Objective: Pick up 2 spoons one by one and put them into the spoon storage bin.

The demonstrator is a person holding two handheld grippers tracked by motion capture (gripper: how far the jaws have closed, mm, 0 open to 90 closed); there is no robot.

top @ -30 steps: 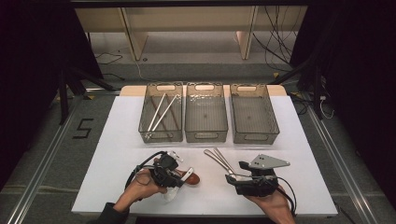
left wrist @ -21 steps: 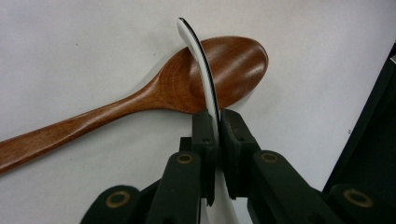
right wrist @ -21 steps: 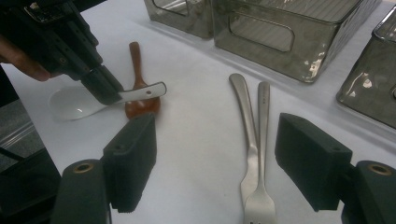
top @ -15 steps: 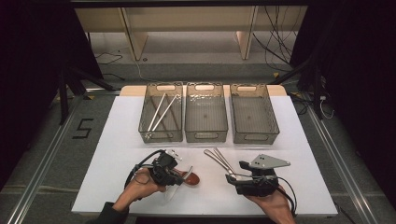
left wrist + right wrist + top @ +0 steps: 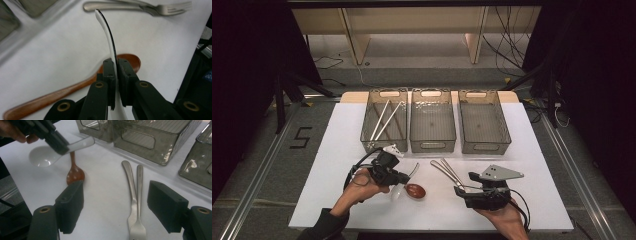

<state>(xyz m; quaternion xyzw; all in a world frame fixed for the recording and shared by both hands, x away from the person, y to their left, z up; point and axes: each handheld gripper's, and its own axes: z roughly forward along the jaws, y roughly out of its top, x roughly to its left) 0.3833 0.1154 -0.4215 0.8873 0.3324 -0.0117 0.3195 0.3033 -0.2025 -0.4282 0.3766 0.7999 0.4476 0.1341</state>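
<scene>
White spoon (image 5: 111,47) is clamped edge-on in the left gripper (image 5: 116,72), lifted above a brown wooden spoon (image 5: 62,93); its bowl shows in the right gripper view. Right gripper (image 5: 120,205) gapes empty over two forks (image 5: 133,195). White bench (image 5: 337,150) carries three bins (image 5: 432,127); dark room behind.

Both grippers are black: the left gripper (image 5: 404,177) has blocky fingers (image 5: 110,72) with brass-ringed pivot screws and a looping cable; the right gripper (image 5: 467,189) carries a grey three-cornered plate. A dark sleeve (image 5: 323,226) covers the left forearm.
</scene>
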